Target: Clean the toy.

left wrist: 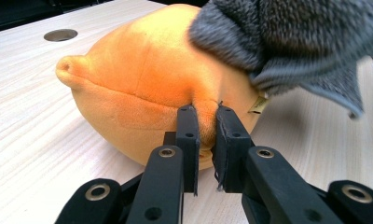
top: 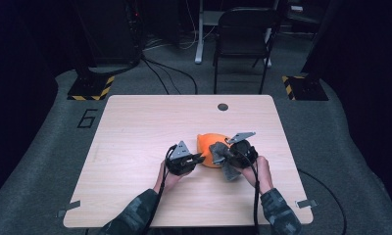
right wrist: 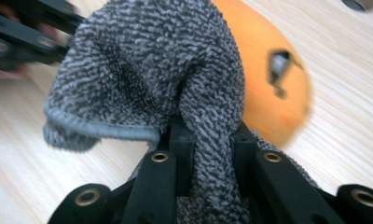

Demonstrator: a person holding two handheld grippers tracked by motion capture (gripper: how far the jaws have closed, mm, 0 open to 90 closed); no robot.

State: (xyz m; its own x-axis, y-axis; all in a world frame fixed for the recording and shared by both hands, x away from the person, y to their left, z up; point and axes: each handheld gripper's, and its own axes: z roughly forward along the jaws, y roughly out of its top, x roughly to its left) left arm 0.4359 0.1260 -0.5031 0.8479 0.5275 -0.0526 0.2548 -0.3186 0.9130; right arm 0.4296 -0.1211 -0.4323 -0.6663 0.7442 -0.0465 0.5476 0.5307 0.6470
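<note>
An orange plush toy [top: 207,148] lies near the middle of the wooden table [top: 135,127]. My left gripper [top: 200,157] is shut on a pinch of the orange plush [left wrist: 142,88]; the jaws squeeze a fold of its fabric [left wrist: 207,125]. A grey knitted cloth [top: 224,157] drapes over the toy's right side. My right gripper [top: 222,153] is shut on this grey cloth [right wrist: 147,79], which bunches up between its jaws, with the orange plush [right wrist: 268,84] just behind it. In the left gripper view the grey cloth [left wrist: 296,42] hangs over the plush's upper right.
A round hole [top: 223,106] sits in the table near its far edge. A dark folding chair [top: 243,39] stands beyond the table. Hazard-striped bases [top: 91,88] rest on the floor at both far corners. Bare table lies to the left.
</note>
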